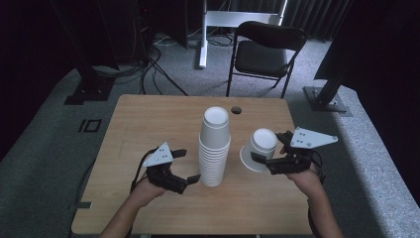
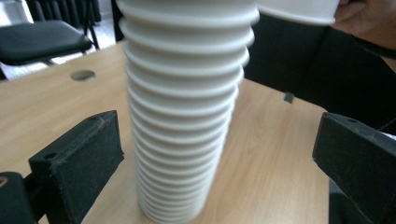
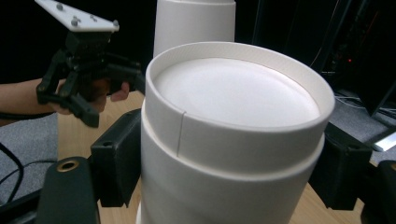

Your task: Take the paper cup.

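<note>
Clenched on a single white paper cup [image 1: 260, 148], the jaws of the right gripper [image 1: 270, 156] press its sides from both flanks; the cup is upside down and tilted, its flat bottom facing up and toward the camera in the right gripper view [image 3: 233, 135], and it is lifted off the bench [image 1: 148, 124]. Just beside it, toward the left gripper, stands the tall stack of white cups [image 1: 214, 148], upright on the bench with the rims nested one over another. That stack sits between the jaws of the left gripper [image 1: 188, 166], which are released and spread wide: in the left gripper view the stack [image 2: 184, 116] rises in the gap with bare wood showing on either side, touching neither jaw. Beyond the stack, a small round hole [image 1: 236, 109] marks the far edge of the bench, and a black folding chair [image 1: 265, 52] stands on the grey carpet behind it.
</note>
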Available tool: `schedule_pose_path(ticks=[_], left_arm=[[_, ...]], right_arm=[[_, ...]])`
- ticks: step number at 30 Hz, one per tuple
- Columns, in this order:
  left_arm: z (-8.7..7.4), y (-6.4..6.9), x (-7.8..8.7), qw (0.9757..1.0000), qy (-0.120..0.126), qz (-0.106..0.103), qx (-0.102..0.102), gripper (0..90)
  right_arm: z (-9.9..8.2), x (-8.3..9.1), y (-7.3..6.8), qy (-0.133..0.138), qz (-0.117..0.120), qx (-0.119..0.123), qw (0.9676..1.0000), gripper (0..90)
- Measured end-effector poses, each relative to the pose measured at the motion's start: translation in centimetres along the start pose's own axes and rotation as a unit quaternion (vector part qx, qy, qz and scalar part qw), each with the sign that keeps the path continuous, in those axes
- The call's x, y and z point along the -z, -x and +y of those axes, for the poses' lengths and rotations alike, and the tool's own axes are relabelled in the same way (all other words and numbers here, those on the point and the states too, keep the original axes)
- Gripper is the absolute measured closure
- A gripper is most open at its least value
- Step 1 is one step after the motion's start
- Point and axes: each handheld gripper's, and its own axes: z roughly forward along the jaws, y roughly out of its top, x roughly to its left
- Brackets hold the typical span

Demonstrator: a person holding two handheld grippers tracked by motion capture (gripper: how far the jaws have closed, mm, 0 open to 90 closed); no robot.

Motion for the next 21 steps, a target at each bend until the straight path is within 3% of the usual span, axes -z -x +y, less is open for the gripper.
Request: schedule_pose_path(ticks=[9,14,21], left_arm=[[-1.7,1.7,-1.0,0.9997,-0.008,-0.022,0.007,1.6],[-2.2,1.9,-1.5,0.9993,-0.013,-0.032,0.012,1.6],[-3.0,2.6,-2.3,0.9987,-0.017,-0.044,0.021,1.6]], right_arm=[[-1.7,0.0,-1.4,0.0,-0.004,0.004,1.0,22.1],[-2.4,0.1,-1.8,0.0,-0.003,0.003,1.0,22.1],[-3.6,1.1,-2.2,0.014,-0.001,-0.013,0.9998,22.1]])
